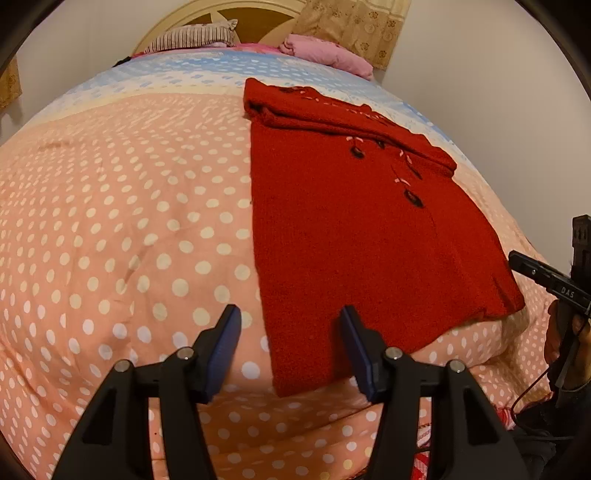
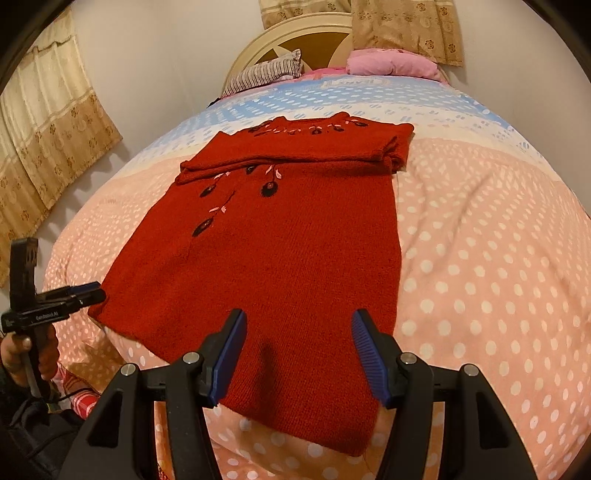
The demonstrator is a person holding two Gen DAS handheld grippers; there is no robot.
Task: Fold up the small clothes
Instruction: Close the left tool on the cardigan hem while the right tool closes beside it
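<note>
**Red sweater laid out on the dotted bedspread, both grippers above its hem**

From the left wrist camera, the pink bedspread with white polka dots (image 1: 129, 229) fills nearly everything, turning to a pale blue band near the cream arched headboard (image 1: 221, 14). A striped pillow (image 1: 195, 38) and a bundled pink blanket (image 1: 328, 55) lie at the head, with tan patterned curtains (image 1: 354, 26) hanging on the white wall behind. The red knitted sweater with dark embroidered flowers (image 1: 354, 236) lies flat right of centre, its top part folded over in layers. The left gripper (image 1: 290, 350) hangs over the hem's near left corner, blue pads wide apart and holding nothing. The right gripper (image 1: 535, 275) pokes in at the right edge, mostly cut off.

From the right wrist camera, the same sweater (image 2: 280, 258) stretches toward the headboard (image 2: 295, 37). The right gripper (image 2: 299, 354) hovers over the near hem, spread wide and empty. At the left border, the left gripper (image 2: 86, 291) sits beside the sweater's corner; seen side-on, its pads show only a narrow gap here. The hand (image 2: 29, 354) holding it is partly cut off.
</note>
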